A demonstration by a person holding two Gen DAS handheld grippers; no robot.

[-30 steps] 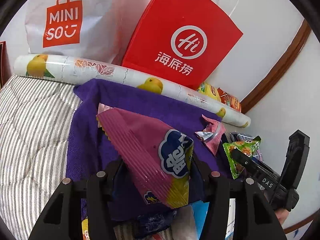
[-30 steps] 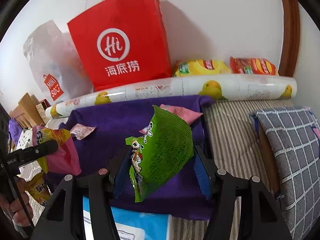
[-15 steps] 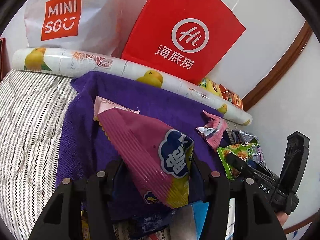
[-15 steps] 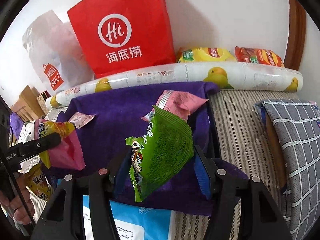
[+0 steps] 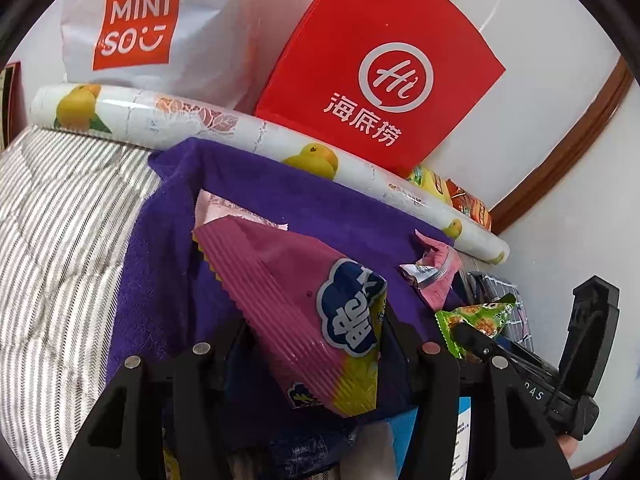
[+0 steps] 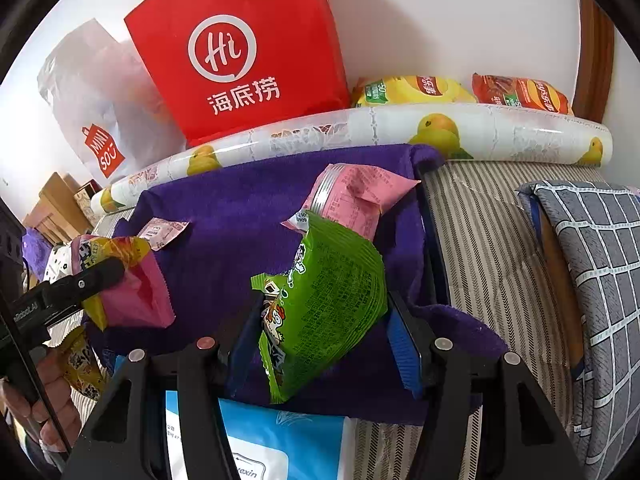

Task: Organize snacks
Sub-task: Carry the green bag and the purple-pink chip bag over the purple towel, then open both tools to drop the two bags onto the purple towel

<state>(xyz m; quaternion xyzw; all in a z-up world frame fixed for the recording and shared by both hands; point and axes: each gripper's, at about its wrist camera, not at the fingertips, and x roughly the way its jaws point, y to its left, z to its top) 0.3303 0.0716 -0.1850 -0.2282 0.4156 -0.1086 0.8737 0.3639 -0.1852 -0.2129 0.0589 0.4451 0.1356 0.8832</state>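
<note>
My left gripper (image 5: 316,344) is shut on a pink and yellow snack packet (image 5: 296,304), held tilted above the purple towel (image 5: 160,264). My right gripper (image 6: 320,320) is shut on a green snack packet (image 6: 332,300) over the same purple towel (image 6: 232,220). Two pink packets lie on the towel: a larger pink packet (image 6: 356,200) behind the green one and a small pink sachet (image 6: 162,232) at the left. In the left wrist view these are the small sachet (image 5: 236,212) behind my held packet and the larger packet (image 5: 432,272) at the right. The left gripper (image 6: 116,270) with its packet also shows in the right wrist view.
A fruit-print roll (image 6: 360,132) bounds the towel's far edge. Behind it stand a red paper bag (image 6: 240,48) and a white Miniso bag (image 5: 140,24), with yellow (image 6: 412,90) and orange (image 6: 520,94) chip bags at the right. A blue-white pack (image 6: 256,440) lies near. Checked pillow (image 6: 600,280) sits right.
Both views have tipped slightly downward, so the towel and the pink packets on it sit higher and larger in frame. Both grips are unchanged.
</note>
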